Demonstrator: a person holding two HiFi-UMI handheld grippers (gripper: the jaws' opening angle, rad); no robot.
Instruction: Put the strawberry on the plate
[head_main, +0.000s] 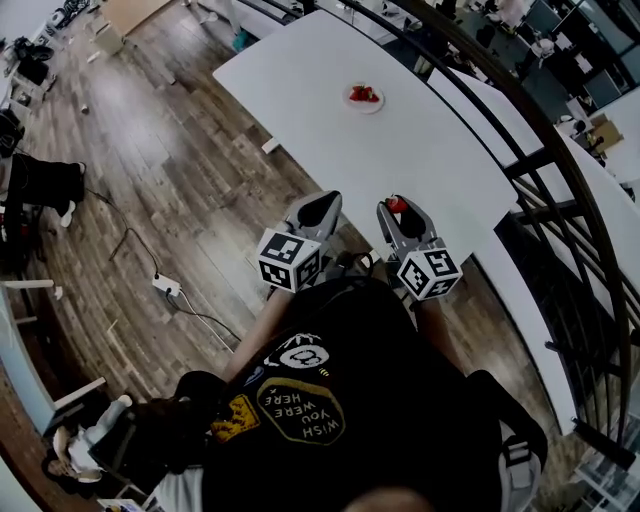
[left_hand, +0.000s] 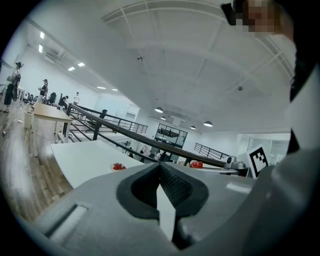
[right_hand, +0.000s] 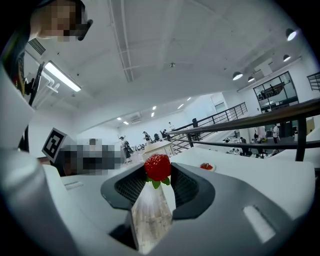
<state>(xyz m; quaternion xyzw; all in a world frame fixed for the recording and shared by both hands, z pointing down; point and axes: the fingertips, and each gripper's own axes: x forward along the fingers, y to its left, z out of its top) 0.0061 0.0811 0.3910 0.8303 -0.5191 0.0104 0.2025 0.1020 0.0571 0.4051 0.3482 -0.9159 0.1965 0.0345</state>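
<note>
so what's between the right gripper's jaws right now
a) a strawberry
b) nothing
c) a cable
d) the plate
a: in the right gripper view the right gripper has a red strawberry with green leaves pinched between its jaw tips, and the head view shows the same red fruit there.

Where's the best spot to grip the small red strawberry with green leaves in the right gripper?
Likely across its broad red middle, coming from the leafy end, as the right gripper holds the small red strawberry now; the far tip tapers.
</note>
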